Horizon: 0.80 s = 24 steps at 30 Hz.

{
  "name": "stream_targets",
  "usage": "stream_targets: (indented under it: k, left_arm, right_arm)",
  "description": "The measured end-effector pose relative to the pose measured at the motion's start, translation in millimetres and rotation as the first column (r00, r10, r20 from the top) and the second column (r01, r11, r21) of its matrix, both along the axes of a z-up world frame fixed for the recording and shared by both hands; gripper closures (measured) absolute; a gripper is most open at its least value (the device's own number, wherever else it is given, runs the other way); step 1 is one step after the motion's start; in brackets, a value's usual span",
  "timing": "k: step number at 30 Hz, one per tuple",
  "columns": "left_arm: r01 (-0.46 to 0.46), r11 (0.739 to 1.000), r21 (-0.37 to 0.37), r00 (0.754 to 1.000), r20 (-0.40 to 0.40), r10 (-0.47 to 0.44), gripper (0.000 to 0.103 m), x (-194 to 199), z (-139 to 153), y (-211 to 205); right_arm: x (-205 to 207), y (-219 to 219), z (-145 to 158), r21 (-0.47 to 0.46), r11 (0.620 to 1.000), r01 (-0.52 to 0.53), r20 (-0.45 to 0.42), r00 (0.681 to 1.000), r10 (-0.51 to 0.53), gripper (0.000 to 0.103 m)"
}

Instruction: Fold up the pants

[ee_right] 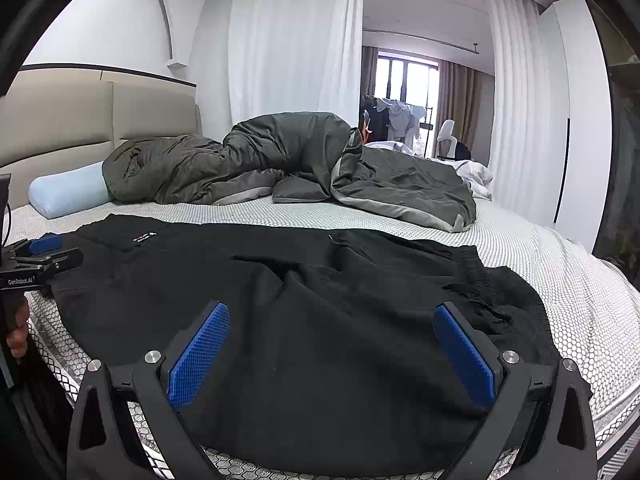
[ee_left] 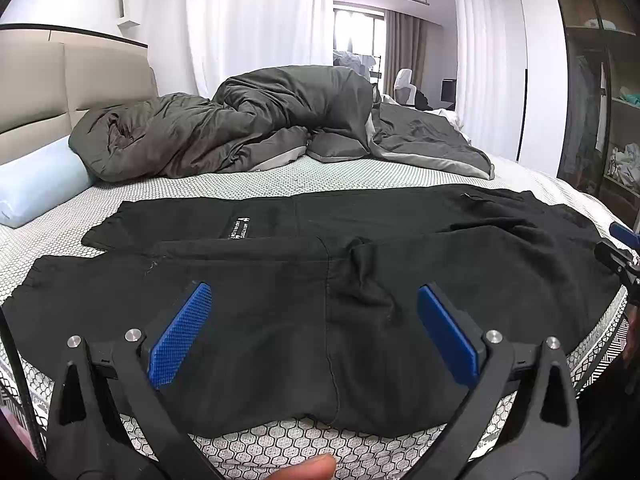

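Note:
Black pants [ee_left: 280, 292] lie spread flat across the near side of the bed, legs running to the left, waistband to the right; they also fill the right wrist view [ee_right: 320, 320]. A small white-print label [ee_left: 239, 227] shows on the far leg. My left gripper [ee_left: 314, 296] is open and empty, hovering over the near leg by the bed's edge. My right gripper [ee_right: 332, 316] is open and empty over the hip area, near the crinkled waistband [ee_right: 492, 288]. Each gripper shows at the edge of the other's view: the right one [ee_left: 620, 252], the left one [ee_right: 40, 256].
The bed [ee_left: 304, 176] has a white honeycomb-patterned cover. A rumpled dark grey duvet [ee_left: 248, 128] lies at the back, a light blue pillow [ee_left: 36, 184] at the left by the beige headboard. White curtains and a wardrobe [ee_left: 600, 100] stand behind and right.

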<state>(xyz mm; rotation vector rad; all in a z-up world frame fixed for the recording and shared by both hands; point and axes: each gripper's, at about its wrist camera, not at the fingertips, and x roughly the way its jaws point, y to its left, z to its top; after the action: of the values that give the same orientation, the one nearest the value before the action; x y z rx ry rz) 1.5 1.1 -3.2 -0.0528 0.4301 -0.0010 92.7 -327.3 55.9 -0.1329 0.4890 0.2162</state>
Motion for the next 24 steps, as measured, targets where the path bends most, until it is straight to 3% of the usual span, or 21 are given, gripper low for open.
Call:
stream_targets:
  k: [24]
  left_arm:
    - [0.0, 1.0, 0.0, 1.0, 0.0, 0.0, 0.001, 0.2, -0.4, -0.6]
  right_arm:
    - [0.2, -0.5, -0.5, 0.0, 1.0, 0.0, 0.003, 1.0, 0.0, 0.0]
